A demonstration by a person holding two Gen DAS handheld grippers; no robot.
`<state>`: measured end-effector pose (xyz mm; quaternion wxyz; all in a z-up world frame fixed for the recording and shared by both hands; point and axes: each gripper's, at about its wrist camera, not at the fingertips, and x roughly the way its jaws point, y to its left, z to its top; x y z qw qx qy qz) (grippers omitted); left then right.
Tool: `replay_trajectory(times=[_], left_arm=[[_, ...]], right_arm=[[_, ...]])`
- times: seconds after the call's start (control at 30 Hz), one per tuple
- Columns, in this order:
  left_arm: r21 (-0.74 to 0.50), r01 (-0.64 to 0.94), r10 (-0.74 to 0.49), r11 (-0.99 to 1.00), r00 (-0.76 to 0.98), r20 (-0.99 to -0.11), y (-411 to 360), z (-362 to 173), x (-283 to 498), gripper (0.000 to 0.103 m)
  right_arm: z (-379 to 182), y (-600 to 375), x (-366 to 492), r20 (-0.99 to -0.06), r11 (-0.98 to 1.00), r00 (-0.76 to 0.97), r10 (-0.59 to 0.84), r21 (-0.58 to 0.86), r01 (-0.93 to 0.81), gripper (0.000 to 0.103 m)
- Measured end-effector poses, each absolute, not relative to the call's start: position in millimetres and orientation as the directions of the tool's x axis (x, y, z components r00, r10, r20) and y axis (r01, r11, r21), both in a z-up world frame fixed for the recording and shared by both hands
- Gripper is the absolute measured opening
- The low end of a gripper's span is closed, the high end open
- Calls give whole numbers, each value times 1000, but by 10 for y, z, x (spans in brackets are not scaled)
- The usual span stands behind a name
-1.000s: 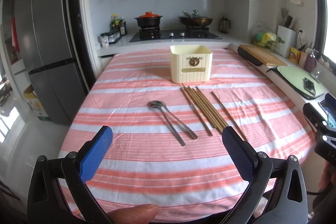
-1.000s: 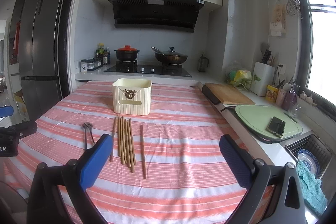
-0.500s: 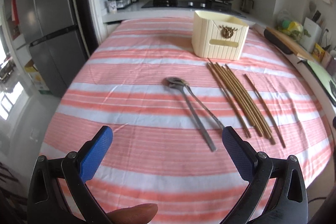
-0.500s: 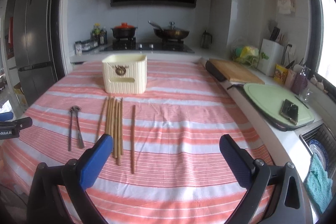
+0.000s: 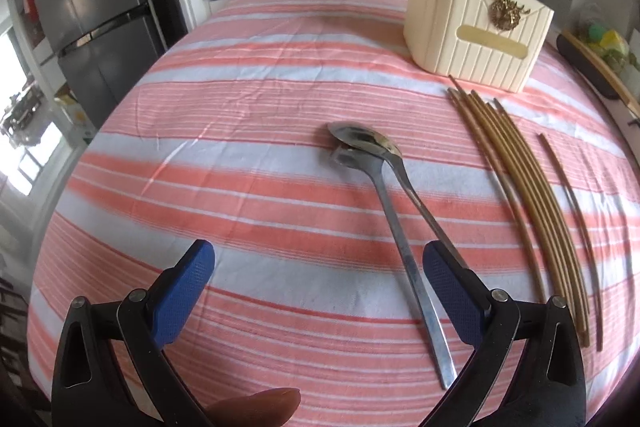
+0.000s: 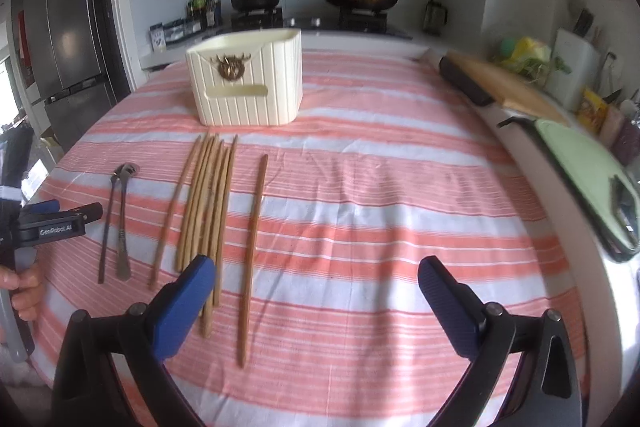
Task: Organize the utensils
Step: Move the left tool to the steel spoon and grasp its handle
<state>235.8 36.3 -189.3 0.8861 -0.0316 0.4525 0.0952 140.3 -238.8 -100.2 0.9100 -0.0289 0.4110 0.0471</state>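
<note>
Both grippers have dropped toward the tabletop over the last second and tilted down: the holder, a cream ribbed box at the far side of the striped cloth, now sits much larger and higher in both views, so this reads as an approach, with nothing picked yet. Left gripper has closed in on the spoons, which lie just left of the chopsticks and nearer to us than the holder; bowls overlap at the holder end, handles fan out toward us. Its jaws are spread wide and empty; the right pad sits over the thinner spoon's handle and just beside the wider one's, and I can't tell whether it touches. Right gripper hangs near the chopstick ends farthest from the holder, jaws also spread and empty, its left pad over the tail of the bundle. One stray chopstick lies apart on the right of the bundle. In the right view the left gripper shows at the edge beside the spoons, held by a hand. Holder interior isn't visible, so contents unknown. My read: all utensils are still out and the first grasp is pending, likely left on a spoon handle. The crossed handles risk a double pick.
</note>
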Motion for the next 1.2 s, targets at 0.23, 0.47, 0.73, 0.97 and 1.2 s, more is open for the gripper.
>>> replay_trajectory(times=[0.23, 0.47, 0.73, 0.97, 1.2], left_arm=[[87, -190, 180, 978, 555, -812, 356, -2022, 2410, 103], [103, -212, 205, 972, 551, -809, 669, -2024, 2348, 103], [80, -245, 205, 966, 543, -814, 969, -2065, 2321, 103], [203, -191, 276, 961, 562, -780, 832, -2044, 2306, 103], [133, 2, 108, 991, 574, -811, 722, -1967, 2336, 12]], right_arm=[[-1290, -2146, 1792, -812, 979, 567, 141, 29, -202, 75], [-1476, -1973, 1837, -842, 964, 524, 133, -13, -266, 39], [-1501, -2064, 1772, -833, 973, 546, 87, -47, -227, 39], [-1501, -2088, 1716, -817, 979, 572, 66, -57, -195, 39], [-1488, -2109, 1657, -810, 981, 583, 54, -65, -181, 39]])
